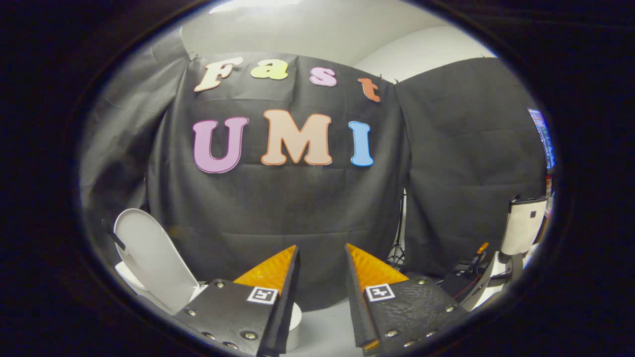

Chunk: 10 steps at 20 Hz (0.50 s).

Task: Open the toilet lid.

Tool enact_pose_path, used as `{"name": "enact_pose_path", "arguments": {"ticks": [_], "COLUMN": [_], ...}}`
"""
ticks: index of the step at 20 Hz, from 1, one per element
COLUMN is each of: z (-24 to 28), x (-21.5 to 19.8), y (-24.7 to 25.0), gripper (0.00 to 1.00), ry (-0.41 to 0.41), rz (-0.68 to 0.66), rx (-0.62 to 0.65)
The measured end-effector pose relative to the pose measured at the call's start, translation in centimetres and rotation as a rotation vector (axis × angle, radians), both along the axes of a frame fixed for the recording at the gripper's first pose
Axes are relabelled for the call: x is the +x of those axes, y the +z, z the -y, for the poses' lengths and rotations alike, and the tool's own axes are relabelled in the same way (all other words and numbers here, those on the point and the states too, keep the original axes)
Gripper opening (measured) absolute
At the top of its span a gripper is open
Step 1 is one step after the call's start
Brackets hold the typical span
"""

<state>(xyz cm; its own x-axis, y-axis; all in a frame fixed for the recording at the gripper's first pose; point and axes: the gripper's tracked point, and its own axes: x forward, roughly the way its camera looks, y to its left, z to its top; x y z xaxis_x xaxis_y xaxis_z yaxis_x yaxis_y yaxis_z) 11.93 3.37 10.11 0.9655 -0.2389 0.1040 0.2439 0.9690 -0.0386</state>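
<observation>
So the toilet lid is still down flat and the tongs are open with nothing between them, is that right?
Not quite. In the gripper view the toilet lid is already raised, standing tilted up beside the tongs, not flat. The rest holds: the tongs are open, with nothing between their fingers.

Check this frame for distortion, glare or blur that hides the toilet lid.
Gripper view: fisheye bends the booth wall; lighting even, no glare; toilet lid sharp, raised upright beside the gripper, partly cut off by it; jaws apart, holding nothing.

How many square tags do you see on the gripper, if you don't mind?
2: one tag on one finger, another tag on the other. The gripper is open, holding nothing; the raised lid stands beside it.
</observation>
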Motion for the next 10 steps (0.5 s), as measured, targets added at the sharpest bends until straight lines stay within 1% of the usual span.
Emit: {"name": "enact_pose_path", "arguments": {"ticks": [10], "z": [1.8], "x": [-1.5], "y": [-0.3], "gripper": [0.5], "ry": [-0.015], "rz": [0.023], "rx": [0.054]}}
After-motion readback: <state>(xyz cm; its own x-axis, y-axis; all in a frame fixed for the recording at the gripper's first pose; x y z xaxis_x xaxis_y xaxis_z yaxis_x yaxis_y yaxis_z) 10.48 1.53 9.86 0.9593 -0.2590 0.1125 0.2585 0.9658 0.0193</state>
